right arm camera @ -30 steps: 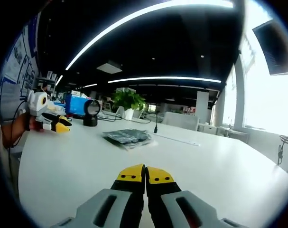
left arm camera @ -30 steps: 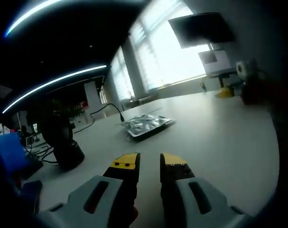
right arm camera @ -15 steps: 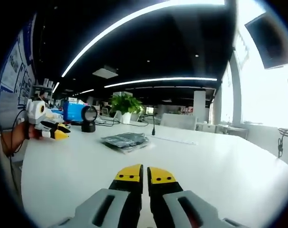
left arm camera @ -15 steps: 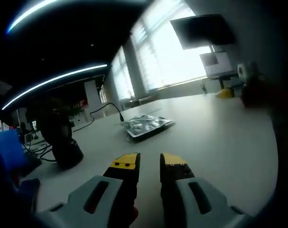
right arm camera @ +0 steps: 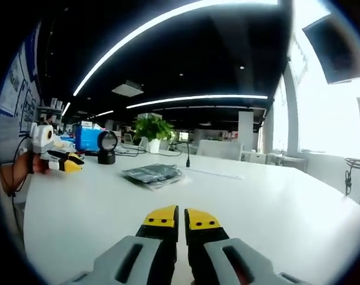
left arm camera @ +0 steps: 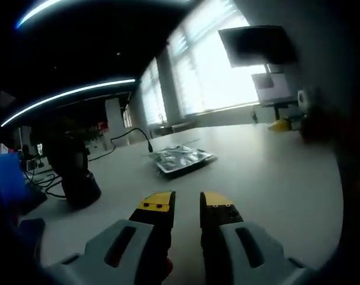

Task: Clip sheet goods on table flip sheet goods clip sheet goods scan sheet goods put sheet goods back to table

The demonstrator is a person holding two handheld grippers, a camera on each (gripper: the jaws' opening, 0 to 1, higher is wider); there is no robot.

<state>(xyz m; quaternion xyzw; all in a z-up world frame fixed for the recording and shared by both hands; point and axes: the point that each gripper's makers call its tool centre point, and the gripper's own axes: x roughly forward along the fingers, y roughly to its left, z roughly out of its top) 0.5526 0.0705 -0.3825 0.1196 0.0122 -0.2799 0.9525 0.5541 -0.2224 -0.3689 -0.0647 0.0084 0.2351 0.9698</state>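
— Item one, the left tongs?
— My left tongs (left arm camera: pixel 187 200) are hovering low over the white bench (left arm camera: pixel 274 178), yellow tips standing a narrow gap apart, gripping nothing.

— Item two, the right tongs?
— My right tongs (right arm camera: pixel 181 217) are hanging over the same bench (right arm camera: pixel 274 202), tips almost touching with only a thin slit between them, and they are carrying nothing.

— Item three, the sheet goods?
— The sheet goods (left arm camera: pixel 181 159) are lying flat on the bench ahead of the left tongs, well apart from them, a silvery foil pack. In the right gripper view I am seeing the same sheet goods (right arm camera: pixel 151 174) lying ahead and slightly to the left of the tips, again well apart.

— Item four, other fixtures?
— A black scanner (left arm camera: pixel 75 176) on a round base is standing on the bench to the left of the sheet goods in the left gripper view, a dark cable (left arm camera: pixel 132 135) arching just behind the pack. In the right gripper view that scanner (right arm camera: pixel 107 146) is sitting beyond the sheet goods, beside a blue box (right arm camera: pixel 86 137), with a potted plant (right arm camera: pixel 152 129) further back. My left tongs are also showing at that view's left edge (right arm camera: pixel 66 164), held in my hand (right arm camera: pixel 16 173). A dark monitor (left arm camera: pixel 258 46) is hanging high by the bright windows (left arm camera: pixel 209 77).
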